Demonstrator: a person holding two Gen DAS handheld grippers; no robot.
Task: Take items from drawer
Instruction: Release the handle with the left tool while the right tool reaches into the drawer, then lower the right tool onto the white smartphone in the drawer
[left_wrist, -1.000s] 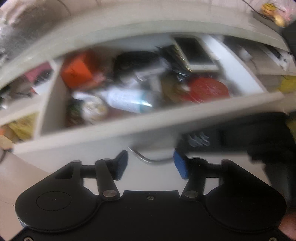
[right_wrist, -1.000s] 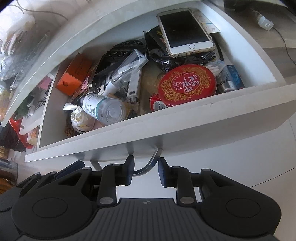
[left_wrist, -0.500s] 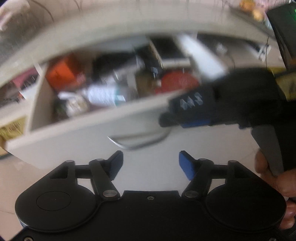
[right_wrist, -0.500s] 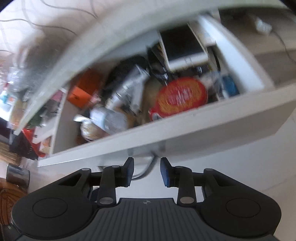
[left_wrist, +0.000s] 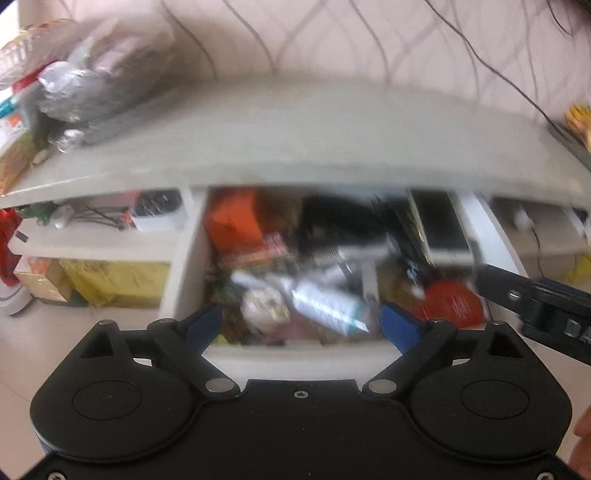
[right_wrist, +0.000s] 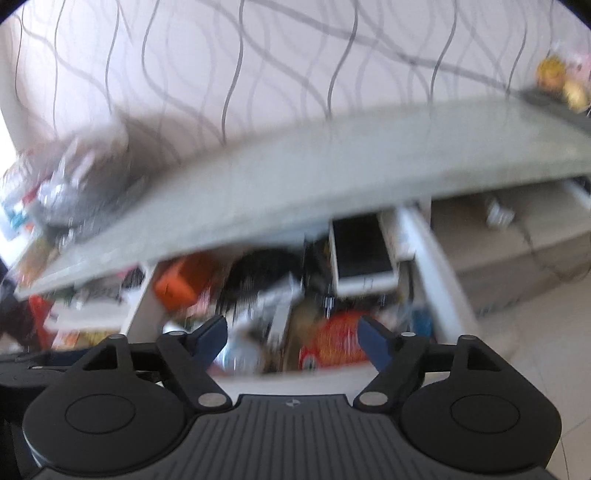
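The drawer (left_wrist: 184, 266) stood pulled out beneath the counter (left_wrist: 295, 140), filling the middle of both frames, and both views were blurred.

In the left wrist view, the left hand-held gripper (left_wrist: 301, 325) sat at lower centre with its blue fingers spread wide, holding nothing, just above the drawer's front edge. Inside the drawer lay a jumble: an orange box (left_wrist: 232, 221) at the upper left, a phone (left_wrist: 441, 225) at the upper right, a red round tin (left_wrist: 452, 301) at the lower right, and a clear bottle (left_wrist: 328, 306) lying on its side near the front, between the fingertips as seen in the frame. A pale round lump (left_wrist: 264, 312) lay just left of the bottle; what it was I could not tell. Part of the right hand-held gripper (left_wrist: 546, 314) reached in from the right edge, near the tin.

In the right wrist view, the right hand-held gripper (right_wrist: 293, 339) was also spread open and empty, low in the frame over the drawer's front. The phone (right_wrist: 360, 253) lay at the drawer's upper right, the orange box (right_wrist: 177, 284) at the left, and the red tin (right_wrist: 338, 343) just inside the right fingertip. Silver bags (right_wrist: 62, 192) lay on the counter (right_wrist: 332, 173) at the left of the frame.
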